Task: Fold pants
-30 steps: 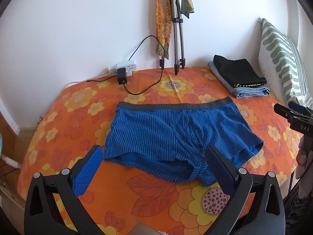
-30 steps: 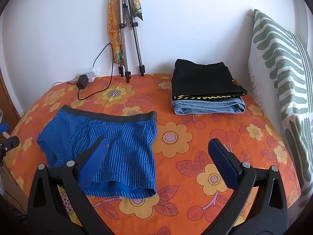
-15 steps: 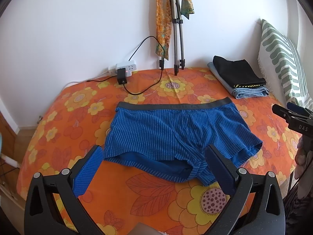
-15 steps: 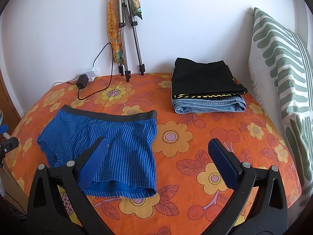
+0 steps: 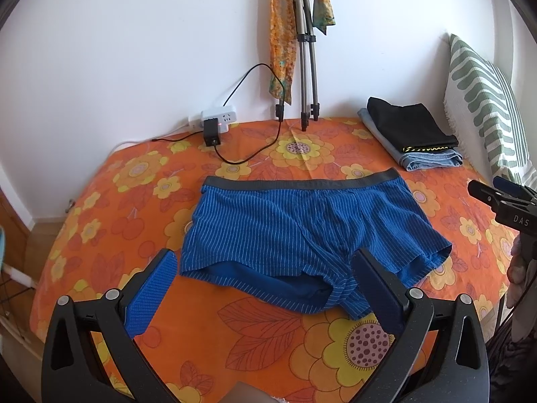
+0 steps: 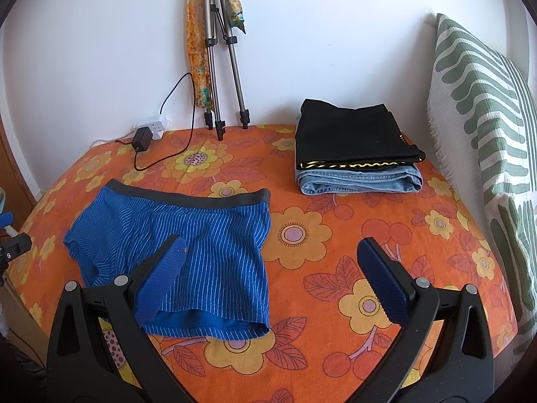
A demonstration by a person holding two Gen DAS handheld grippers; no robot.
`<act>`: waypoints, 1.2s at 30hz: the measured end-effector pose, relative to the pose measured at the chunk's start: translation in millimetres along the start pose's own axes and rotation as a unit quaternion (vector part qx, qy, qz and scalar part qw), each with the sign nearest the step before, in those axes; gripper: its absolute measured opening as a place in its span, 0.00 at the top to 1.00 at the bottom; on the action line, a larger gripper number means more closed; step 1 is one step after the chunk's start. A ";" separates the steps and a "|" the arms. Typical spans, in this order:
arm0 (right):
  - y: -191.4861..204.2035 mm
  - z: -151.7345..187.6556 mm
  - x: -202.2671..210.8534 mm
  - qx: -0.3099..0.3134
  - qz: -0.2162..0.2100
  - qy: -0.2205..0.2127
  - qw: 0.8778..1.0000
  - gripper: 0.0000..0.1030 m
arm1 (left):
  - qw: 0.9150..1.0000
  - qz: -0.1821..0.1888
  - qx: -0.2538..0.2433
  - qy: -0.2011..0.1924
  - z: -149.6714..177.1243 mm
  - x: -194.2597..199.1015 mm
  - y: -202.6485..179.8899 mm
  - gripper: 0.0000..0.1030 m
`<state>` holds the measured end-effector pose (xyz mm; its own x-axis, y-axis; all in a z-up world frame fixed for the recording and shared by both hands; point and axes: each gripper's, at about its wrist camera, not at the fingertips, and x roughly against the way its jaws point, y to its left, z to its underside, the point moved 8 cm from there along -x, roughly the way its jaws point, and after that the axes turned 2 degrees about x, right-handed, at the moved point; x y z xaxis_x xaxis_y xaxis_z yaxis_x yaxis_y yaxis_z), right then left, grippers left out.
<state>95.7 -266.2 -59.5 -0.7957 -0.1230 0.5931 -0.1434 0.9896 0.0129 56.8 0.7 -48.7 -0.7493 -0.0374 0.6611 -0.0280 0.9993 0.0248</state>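
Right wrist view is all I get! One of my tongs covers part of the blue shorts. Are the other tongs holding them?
Observer: No. The left tongs are open and empty, poised just in front of the near hem of the blue shorts.
Operator: Are they folded anywhere I can't see?
Observer: Not folded. They lie spread flat with the waistband away from you. The near hem between the legs gapes and shows the plain blue inside.
Operator: Is the plug thing by the wall switched on?
Observer: The power strip shows a small red light.
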 end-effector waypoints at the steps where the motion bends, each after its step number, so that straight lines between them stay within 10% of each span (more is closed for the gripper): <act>1: 0.0 0.0 0.0 0.000 0.000 0.000 1.000 0.00 | 1.000 0.000 0.000 0.000 0.0 0.0 0.2 0.00; 36: 1.4 1.5 -0.6 0.000 -0.001 0.001 1.000 0.00 | 1.000 0.006 0.007 0.012 5.2 -3.2 2.6 0.00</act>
<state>95.1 -264.8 -61.1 -0.7947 -0.1243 0.5941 -0.1444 0.9894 0.0139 55.6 3.3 -54.6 -0.7333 -0.0248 0.6795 -0.0279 0.9996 0.0063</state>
